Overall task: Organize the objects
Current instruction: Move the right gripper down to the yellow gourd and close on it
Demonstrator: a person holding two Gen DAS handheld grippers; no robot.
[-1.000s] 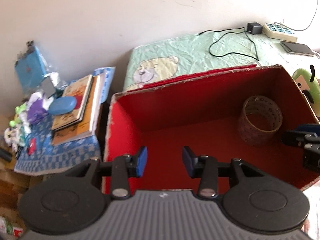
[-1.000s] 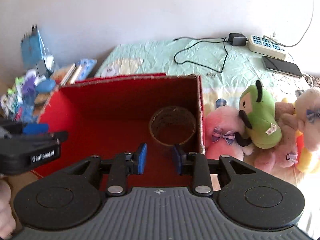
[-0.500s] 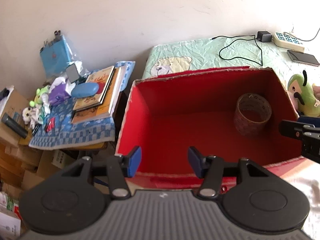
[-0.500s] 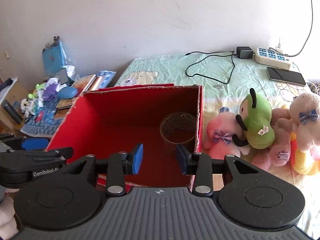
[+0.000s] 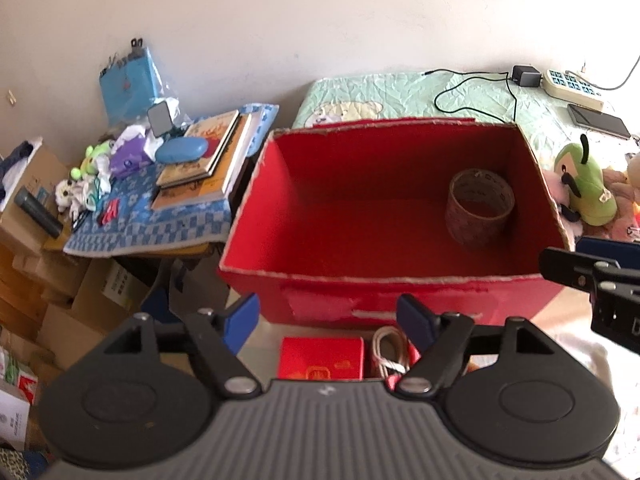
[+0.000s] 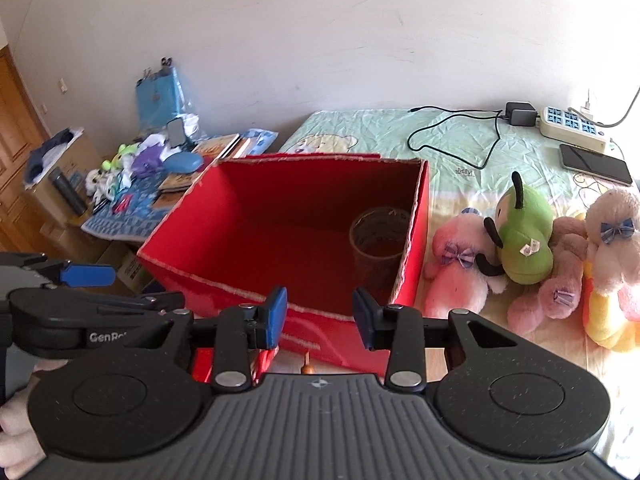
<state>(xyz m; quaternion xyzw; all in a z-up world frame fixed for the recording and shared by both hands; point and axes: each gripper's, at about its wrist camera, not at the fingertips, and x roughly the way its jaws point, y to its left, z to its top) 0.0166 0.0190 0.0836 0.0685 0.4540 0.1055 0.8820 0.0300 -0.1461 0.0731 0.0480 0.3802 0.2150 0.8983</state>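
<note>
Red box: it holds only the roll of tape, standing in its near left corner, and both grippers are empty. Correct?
Not quite. The roll of tape stands by the right wall of the red box, as the left wrist view shows. It is alone there, and the left gripper and right gripper are empty.

Both grippers, left gripper [image 5: 328, 320] and right gripper [image 6: 320, 316], are black with blue pads, silver screws, ribbed grey housings (one lettered "GenRo…").

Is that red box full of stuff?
No, the red box holds only a tape roll near its right wall.
</note>
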